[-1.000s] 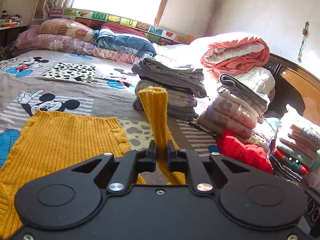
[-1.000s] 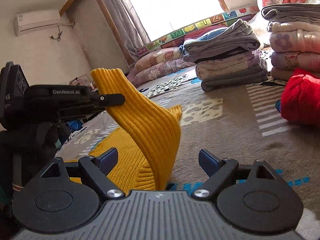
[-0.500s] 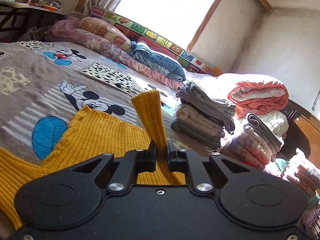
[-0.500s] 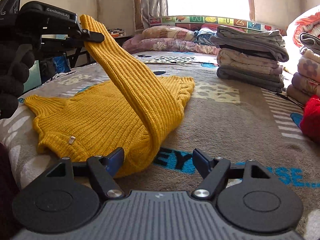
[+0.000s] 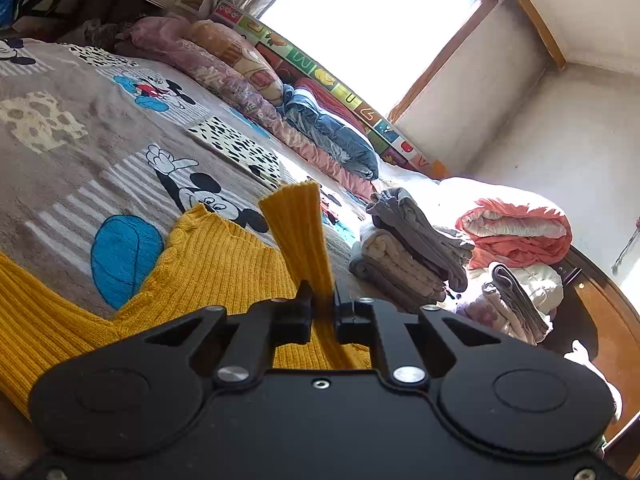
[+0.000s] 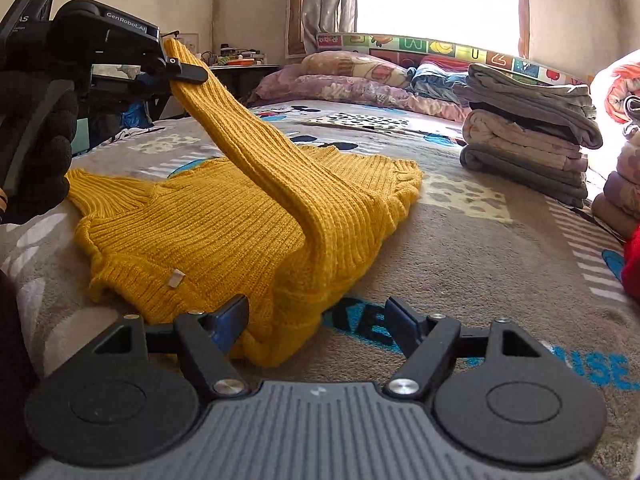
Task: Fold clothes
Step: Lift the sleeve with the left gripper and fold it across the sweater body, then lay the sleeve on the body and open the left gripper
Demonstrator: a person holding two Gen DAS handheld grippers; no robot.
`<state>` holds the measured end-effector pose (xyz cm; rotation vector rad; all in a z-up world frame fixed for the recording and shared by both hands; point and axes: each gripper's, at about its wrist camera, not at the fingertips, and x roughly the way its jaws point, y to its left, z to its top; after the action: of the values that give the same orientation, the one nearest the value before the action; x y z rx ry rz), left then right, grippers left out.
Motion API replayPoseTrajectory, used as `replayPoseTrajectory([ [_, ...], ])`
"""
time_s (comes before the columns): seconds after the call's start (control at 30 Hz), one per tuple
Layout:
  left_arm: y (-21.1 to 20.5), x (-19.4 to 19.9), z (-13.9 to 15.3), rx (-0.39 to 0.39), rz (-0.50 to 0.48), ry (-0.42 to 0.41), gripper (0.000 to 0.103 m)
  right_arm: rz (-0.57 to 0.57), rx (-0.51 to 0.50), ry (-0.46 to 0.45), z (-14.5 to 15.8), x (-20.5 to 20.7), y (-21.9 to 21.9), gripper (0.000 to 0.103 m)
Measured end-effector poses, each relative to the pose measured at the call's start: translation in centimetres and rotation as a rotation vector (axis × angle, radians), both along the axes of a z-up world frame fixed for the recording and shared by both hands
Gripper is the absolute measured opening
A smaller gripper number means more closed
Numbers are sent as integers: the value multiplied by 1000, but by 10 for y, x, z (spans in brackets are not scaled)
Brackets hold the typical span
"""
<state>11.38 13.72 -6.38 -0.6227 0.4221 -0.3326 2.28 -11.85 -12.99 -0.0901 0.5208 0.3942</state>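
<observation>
While the mustard-yellow ribbed knit sweater (image 6: 224,216) lies spread on the grey cartoon-print bed blanket (image 6: 472,240), 1 sleeve (image 6: 256,148) is lifted off it in a taut diagonal.

Item 1, left gripper (image 5: 322,304): jaws pinched nearly together on the sleeve cuff (image 5: 298,228), which sticks up between them; in the right wrist view it hangs above the sweater's left side, held by a black-gloved hand (image 6: 36,152).

Item 2, right gripper (image 6: 316,320): jaws wide apart and holding nothing, low over the blanket at the near edge, with the sweater's folded shoulder corner lying between them but unpressed. They stand a little narrower than 1 second ago.

Item 3, change: 1 second ago the sleeve rose steeply beside the body; now it slants across the chest, the cuff carried over toward the far side.

Item 4, meaning: the sleeve fold looks roughly half made; laying the cuff down flat across the body would likely complete it.

Item 5, surroundings: 1 stack of grey and beige folded clothes (image 6: 528,136) well apart to the right, and pillows (image 6: 360,76) under the window.
</observation>
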Motion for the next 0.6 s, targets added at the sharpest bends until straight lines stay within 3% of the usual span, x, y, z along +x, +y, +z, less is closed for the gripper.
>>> replayPoseTrajectory([
  [0.2,-4,-3,4,-7,-29,-41,8,-19,-9,0,0,4,0,75],
  [0.6,23,-8,6,-4,82,-31,8,-18,-87,-31,-2,3,7,67],
])
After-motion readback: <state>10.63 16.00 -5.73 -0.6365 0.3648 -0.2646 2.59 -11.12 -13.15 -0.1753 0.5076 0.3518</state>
